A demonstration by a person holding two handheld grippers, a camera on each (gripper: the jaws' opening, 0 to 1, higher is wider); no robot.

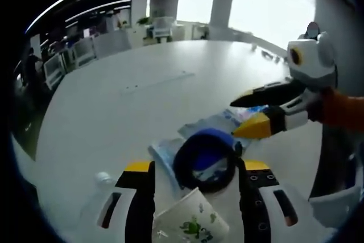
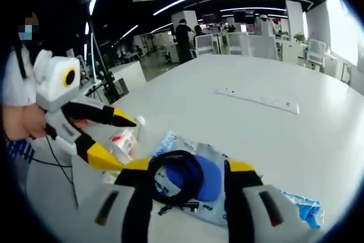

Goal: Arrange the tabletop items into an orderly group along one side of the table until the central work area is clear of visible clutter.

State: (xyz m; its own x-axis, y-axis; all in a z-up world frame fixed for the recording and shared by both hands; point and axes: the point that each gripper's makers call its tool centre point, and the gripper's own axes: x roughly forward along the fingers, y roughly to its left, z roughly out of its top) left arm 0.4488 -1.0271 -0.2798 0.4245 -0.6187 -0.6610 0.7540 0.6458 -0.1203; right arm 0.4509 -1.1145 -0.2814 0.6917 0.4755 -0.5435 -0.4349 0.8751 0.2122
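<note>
Closing in from both sides, 2 claws work a small pile in the middle of the white counter (image 1: 114, 112). The left claw (image 1: 196, 177) has its jaws spread wide either side of a black cable coil (image 1: 205, 160), gripping nothing, with a paper cup (image 1: 190, 220) lying low between the jaws. Under the coil sit a blue disc (image 2: 199, 177) and clear plastic packets (image 2: 170, 143). The right claw (image 2: 187, 183) brackets the same coil, jaws wide apart and empty. A small bottle (image 1: 103, 179) lies beside the pile. Judging by this, gathering has barely begun: the clutter is central, well off any counter edge. Next move calls for 1 claw to yield, the other closing on the coil's rim.
</note>
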